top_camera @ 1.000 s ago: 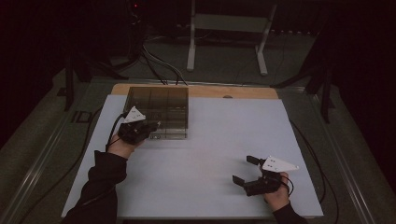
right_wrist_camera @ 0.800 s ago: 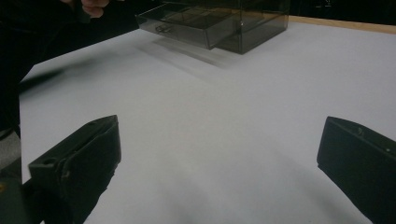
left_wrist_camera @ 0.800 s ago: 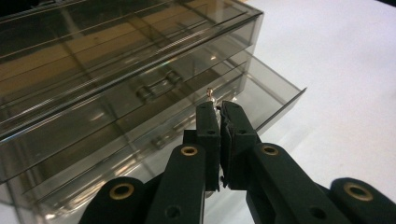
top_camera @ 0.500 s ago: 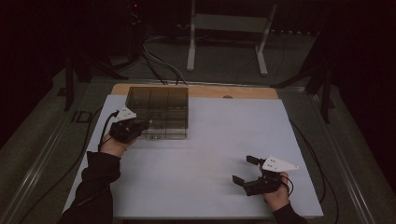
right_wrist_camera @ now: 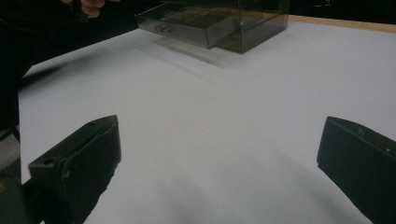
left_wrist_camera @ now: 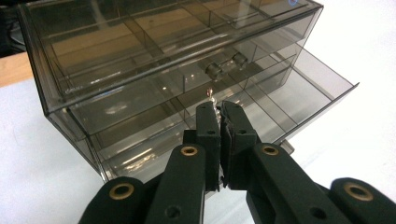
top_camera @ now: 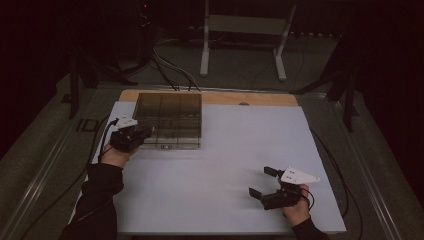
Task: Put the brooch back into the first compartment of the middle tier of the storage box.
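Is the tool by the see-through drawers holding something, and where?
The left tool is shut on a tiny shiny thing at its lower end, above the open drawer; what it is cannot be told. The right tool holds nothing.

We see dim room, dark surround; table point(top_camera: 210, 165) lit, glare washing it in gripper views; box point(left_wrist_camera: 154, 70) reflective.

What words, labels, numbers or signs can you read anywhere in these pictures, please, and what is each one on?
"ID": large pale letters on the floor strip left of the table, cut off by its edge, so possibly part of a longer marking.
Embossed mark on the front edge of the clear drawer box, in the left gripper view: too faint and small to read.
No other text shows.
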Demonstrator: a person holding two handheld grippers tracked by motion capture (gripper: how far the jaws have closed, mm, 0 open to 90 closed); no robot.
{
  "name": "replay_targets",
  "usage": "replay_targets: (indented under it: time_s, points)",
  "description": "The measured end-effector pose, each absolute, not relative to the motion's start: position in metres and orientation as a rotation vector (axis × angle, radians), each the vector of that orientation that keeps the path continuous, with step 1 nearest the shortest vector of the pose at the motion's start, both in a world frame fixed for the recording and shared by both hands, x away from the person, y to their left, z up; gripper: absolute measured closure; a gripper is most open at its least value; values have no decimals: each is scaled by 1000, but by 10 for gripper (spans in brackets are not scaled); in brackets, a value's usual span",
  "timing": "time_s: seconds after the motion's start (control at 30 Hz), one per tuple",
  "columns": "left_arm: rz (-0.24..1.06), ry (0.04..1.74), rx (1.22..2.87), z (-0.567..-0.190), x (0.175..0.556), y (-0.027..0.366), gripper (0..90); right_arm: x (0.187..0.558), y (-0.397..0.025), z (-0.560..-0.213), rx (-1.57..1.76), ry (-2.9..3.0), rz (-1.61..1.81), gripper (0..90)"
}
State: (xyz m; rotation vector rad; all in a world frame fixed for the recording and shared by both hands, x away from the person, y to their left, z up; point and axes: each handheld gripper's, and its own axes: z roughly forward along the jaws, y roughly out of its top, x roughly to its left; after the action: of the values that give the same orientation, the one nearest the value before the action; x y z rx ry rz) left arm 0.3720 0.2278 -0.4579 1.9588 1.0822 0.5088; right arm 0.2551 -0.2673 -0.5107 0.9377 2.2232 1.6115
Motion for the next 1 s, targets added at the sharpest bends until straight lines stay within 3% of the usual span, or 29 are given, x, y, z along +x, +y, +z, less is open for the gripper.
replay_targets:
  time_s: [1.0]
  points:
    - [515, 1209, 1974, -481, 384, 240, 870, 255, -266, -512, 938, 2231, 1609, 0]
